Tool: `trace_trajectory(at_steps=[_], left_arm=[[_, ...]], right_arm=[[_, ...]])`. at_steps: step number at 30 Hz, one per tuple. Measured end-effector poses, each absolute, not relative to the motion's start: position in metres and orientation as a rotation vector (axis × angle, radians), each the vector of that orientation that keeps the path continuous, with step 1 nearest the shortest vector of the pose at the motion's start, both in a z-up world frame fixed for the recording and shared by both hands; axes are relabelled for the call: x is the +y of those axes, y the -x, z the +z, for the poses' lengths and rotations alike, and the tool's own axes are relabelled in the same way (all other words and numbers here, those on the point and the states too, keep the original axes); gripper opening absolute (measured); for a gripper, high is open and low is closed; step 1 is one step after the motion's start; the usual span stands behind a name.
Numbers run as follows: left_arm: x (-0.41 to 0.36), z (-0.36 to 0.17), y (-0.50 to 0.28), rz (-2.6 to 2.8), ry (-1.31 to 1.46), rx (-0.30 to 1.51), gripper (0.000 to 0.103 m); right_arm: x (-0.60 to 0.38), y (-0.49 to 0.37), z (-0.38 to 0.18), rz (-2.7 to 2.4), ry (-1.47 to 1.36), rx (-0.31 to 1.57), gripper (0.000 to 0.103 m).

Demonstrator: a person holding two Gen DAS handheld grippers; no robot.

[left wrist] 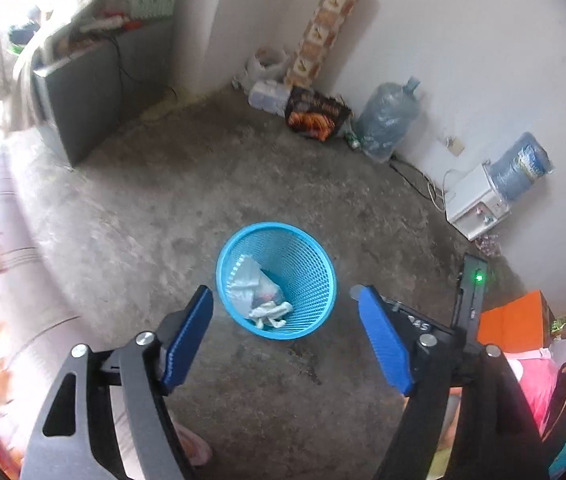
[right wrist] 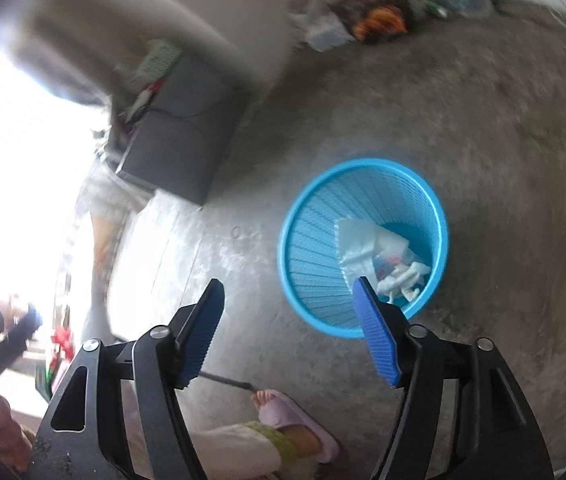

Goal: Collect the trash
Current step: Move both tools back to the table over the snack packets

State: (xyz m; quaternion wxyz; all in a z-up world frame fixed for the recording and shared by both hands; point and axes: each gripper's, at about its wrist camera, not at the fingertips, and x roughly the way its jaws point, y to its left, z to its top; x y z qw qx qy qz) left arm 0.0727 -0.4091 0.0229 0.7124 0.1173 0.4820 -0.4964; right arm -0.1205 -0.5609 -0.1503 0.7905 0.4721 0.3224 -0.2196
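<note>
A blue mesh wastebasket [left wrist: 315,272] stands on the concrete floor and holds crumpled white paper and plastic trash [left wrist: 257,292]. My left gripper [left wrist: 283,320] is open and empty, held above the basket with its fingers either side of it. In the right wrist view the same basket [right wrist: 311,248] sits to the right, with the white trash [right wrist: 375,256] inside. My right gripper [right wrist: 289,316] is open and empty, above the floor just left of the basket. Part of the right gripper's body [left wrist: 471,296] shows at the right of the left wrist view.
A grey cabinet [left wrist: 83,96] stands at the left by a bright doorway. Bags and an empty water jug [left wrist: 387,120] lie along the far wall, with a water dispenser [left wrist: 483,200] at the right. A person's foot in a pink slipper [right wrist: 295,420] is near the right gripper.
</note>
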Motion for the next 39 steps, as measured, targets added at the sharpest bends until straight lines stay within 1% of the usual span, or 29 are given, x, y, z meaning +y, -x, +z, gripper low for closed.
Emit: trace_trajectory(at_steps=[6, 9, 16, 23, 28, 32, 35, 39], left_arm=[[-0.309, 0.067, -0.089, -1.026, -0.157, 0.948, 0.084], [-0.252, 0.078, -0.098, -0.944, -0.09, 0.905, 0.086], [-0.113, 0.096, -0.113, -0.715, 0.083, 0.836, 0.086], [-0.001, 0.099, -0.12, -0.539, 0.24, 0.776, 0.087], [0.057, 0.086, -0.127, -0.46, 0.31, 0.78, 0.086], [0.084, 0.071, -0.135, -0.427, 0.356, 0.795, 0.086], [0.104, 0.062, -0.143, -0.42, 0.394, 0.796, 0.086], [0.121, 0.051, -0.153, -0.418, 0.433, 0.799, 0.086]], right_arm=[[-0.53, 0.097, -0.108, -0.355, -0.894, 0.72, 0.07], [-0.511, 0.079, -0.089, -0.29, -0.849, 0.719, 0.072], [-0.449, 0.028, -0.045, -0.131, -0.66, 0.722, 0.078], [-0.364, -0.031, 0.01, 0.082, -0.417, 0.696, 0.085], [-0.288, -0.077, 0.042, 0.228, -0.198, 0.685, 0.09], [-0.223, -0.106, 0.065, 0.324, 0.024, 0.633, 0.094], [-0.174, -0.127, 0.073, 0.388, 0.213, 0.591, 0.095], [-0.119, -0.159, 0.073, 0.452, 0.392, 0.572, 0.095]])
